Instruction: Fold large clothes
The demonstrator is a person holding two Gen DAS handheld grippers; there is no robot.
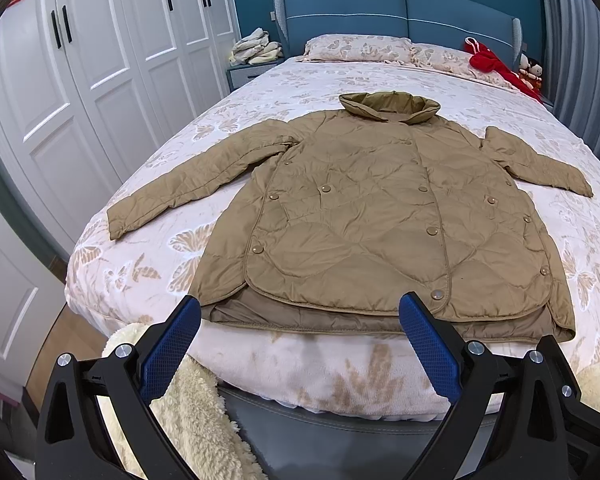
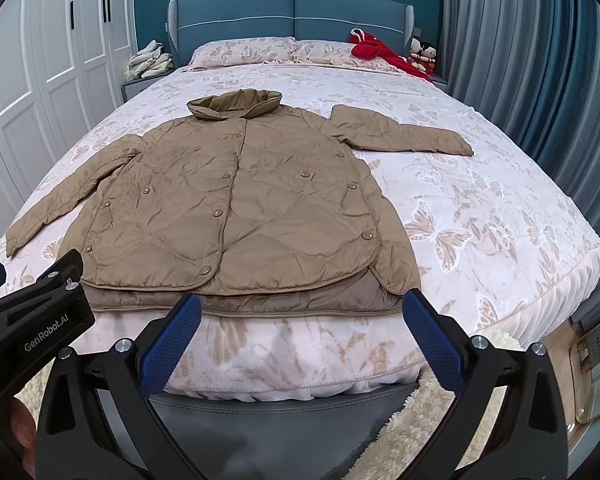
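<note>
A tan quilted jacket (image 1: 380, 216) lies flat and face up in the middle of both frames, spread on a bed (image 1: 292, 372) covered by a pale butterfly-print blanket, its collar toward the blue headboard (image 1: 400, 12) at the top and its hem at the near edge of the mattress. Both sleeves are stretched out to the sides, and the snap-button front is closed. The left tongs (image 1: 300, 344) sit at the bottom of the left wrist view, blue pads wide apart and holding nothing, just short of the hem. The right tongs (image 2: 302, 340) at the bottom of the right wrist view are likewise spread apart and empty, near the hem's right corner. White wardrobe doors (image 1: 80, 80) fill the upper left of the frame, a red garment (image 2: 384, 54) rests by the pillows (image 2: 244, 50) at upper right, and a cream fluffy rug (image 1: 188, 412) shows at lower left beneath the bed's edge.
</note>
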